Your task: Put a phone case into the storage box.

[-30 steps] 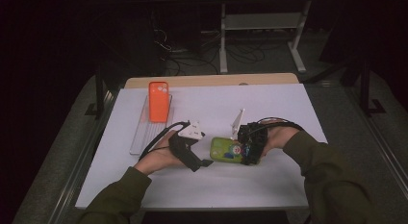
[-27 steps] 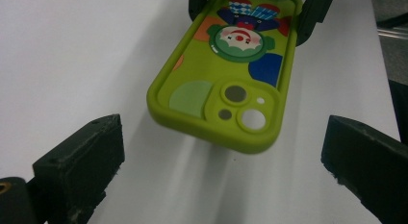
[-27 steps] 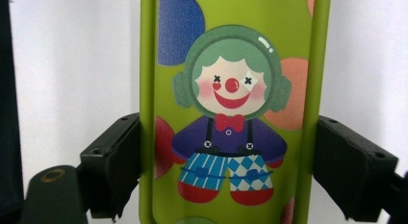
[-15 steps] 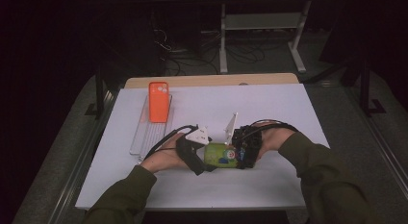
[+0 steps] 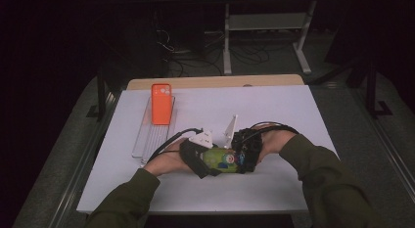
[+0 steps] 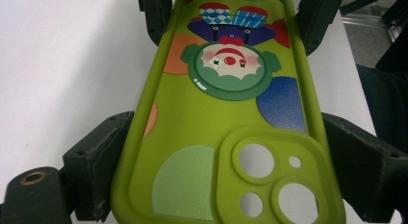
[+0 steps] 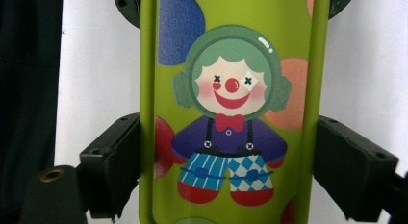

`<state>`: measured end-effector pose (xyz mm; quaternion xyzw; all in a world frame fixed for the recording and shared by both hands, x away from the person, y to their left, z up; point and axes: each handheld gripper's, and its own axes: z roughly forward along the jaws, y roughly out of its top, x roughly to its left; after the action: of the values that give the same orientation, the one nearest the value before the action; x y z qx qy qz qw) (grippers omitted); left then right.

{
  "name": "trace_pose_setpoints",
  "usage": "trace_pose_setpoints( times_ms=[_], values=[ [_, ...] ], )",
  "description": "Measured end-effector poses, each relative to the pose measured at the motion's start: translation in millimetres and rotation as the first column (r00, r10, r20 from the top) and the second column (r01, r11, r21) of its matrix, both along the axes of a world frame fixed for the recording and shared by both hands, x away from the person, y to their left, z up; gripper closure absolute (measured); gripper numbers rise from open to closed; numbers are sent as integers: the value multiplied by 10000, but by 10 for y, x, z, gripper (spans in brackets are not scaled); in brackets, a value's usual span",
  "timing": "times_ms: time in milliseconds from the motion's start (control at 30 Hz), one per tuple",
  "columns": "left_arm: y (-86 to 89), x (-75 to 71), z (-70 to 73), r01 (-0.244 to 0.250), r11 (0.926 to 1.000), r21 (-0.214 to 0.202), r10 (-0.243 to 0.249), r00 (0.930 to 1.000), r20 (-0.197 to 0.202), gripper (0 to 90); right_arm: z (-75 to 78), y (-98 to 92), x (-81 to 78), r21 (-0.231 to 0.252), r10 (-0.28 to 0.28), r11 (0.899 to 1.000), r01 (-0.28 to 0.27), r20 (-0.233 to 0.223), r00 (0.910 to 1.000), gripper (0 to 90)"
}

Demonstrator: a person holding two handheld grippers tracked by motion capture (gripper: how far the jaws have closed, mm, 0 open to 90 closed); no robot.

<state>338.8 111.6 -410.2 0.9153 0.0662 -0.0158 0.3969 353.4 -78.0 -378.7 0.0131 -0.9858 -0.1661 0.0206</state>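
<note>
A green phone case (image 5: 220,158) printed with a clown lies level just above the white table, held at both ends. My left gripper (image 5: 198,162) has just been closing, and its jaws now press on the long edges of the case (image 6: 226,113) at the camera-cutout end. My right gripper (image 5: 242,154) is shut on the other end, its jaws tight against both sides of the case (image 7: 231,89) beside the clown's legs. In each gripper view, the other gripper's jaws are seen at the far end of the case.
An orange phone case (image 5: 161,103) rests on a clear oblong tray (image 5: 147,142) at the left of the white tabletop (image 5: 284,110). A wooden edge (image 5: 215,81) runs along the back. Beyond the table are a dark floor, cables and a metal shelf frame (image 5: 264,22).
My left gripper has moved right to the green case and its jaws have closed on the near end. The right gripper with the case has shifted slightly left.
</note>
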Motion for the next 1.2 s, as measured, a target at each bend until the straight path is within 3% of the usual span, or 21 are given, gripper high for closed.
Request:
trace_pose_setpoints(
  times_ms=[233,367,600,800,1000,1100,1200],
  values=[
    [12,4,1,46,9999,-109,-47,10000,-81,103,18,4,13,110,73,9999,-72,-52,10000,160],
    [8,-2,-7,143,9999,52,-143,9999,-34,123,34,14,12,166,171,9997,-170,-47,9998,160],
    [12,-6,-8,301,9995,102,-297,9991,-315,148,17,20,10,112,305,9995,-302,-210,9993,156],
    [32,-15,24,259,9995,155,-258,9996,-94,155,33,2,7,250,248,9994,-244,-155,9996,146],
    [86,3,64,0,10000,77,-1,9999,114,156,15,-68,24,122,-388,9992,389,-49,9992,29],
    [103,13,84,-114,9998,143,112,9998,173,156,20,-138,35,374,-796,9962,791,123,9967,8],
    [112,11,85,-255,9995,162,253,9996,153,156,33,-250,51,812,-1432,9865,1421,79,9897,0]
  ],
)
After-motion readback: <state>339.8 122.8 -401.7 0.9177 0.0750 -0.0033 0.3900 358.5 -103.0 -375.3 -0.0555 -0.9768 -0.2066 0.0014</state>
